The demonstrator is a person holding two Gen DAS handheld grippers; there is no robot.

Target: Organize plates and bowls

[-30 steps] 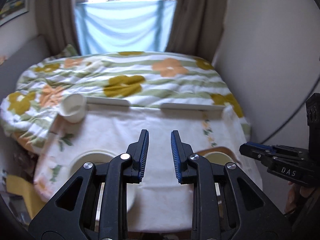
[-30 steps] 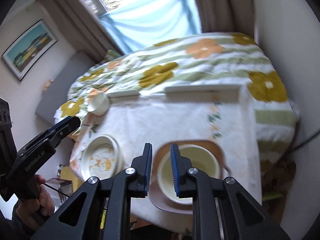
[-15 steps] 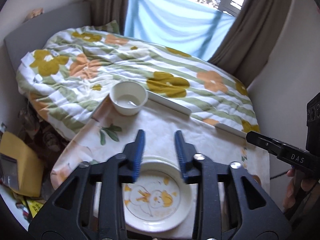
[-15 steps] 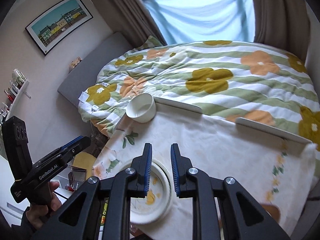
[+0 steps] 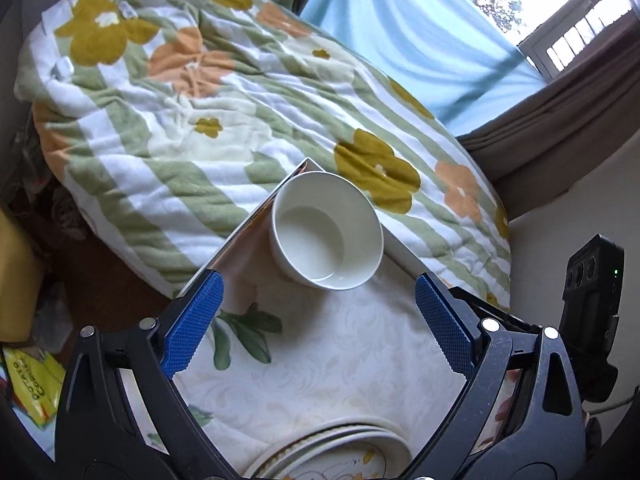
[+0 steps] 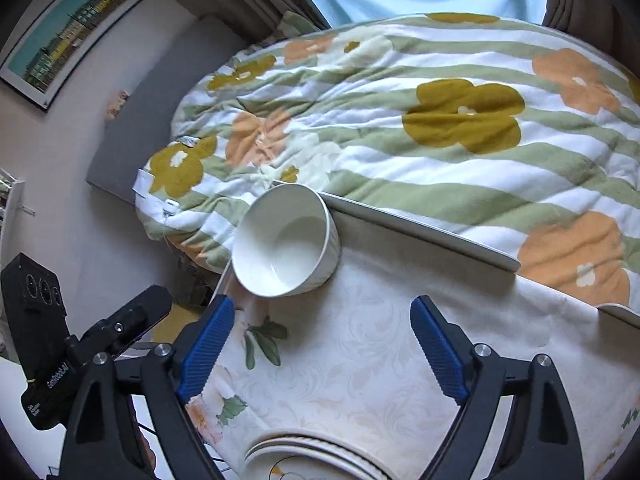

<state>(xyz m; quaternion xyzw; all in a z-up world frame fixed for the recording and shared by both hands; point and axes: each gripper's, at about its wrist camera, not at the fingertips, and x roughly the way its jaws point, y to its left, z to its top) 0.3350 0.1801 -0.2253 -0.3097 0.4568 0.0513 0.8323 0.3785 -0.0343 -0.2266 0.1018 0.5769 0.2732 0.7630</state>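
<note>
White and glossy, the bowl stands upright at the far corner of the desk, close to the raised edge strip that borders the desk; it holds nothing; seen from the right wrist the same bowl shows a ribbed outer wall; a pale cloth with leaf and flower prints covers the desk; nearer the cameras, at the bottom edge of both views, lies a stack of plates, the top plate carrying a yellow drawing, mostly cut off by the frame; the left hand-held gripper hovers above the cloth with its blue-padded fingers spread wide, gripping nothing, and the bowl sits just beyond its fingertips, between them; the right hand-held gripper is likewise spread wide and holds nothing, with the bowl ahead and slightly toward its left finger; each view catches the other tool at its side edge; beyond the desk lies a bed under a blanket striped green and white with mustard and orange flowers; a light blue curtain hangs behind it; a framed picture hangs on the wall at the left
</note>
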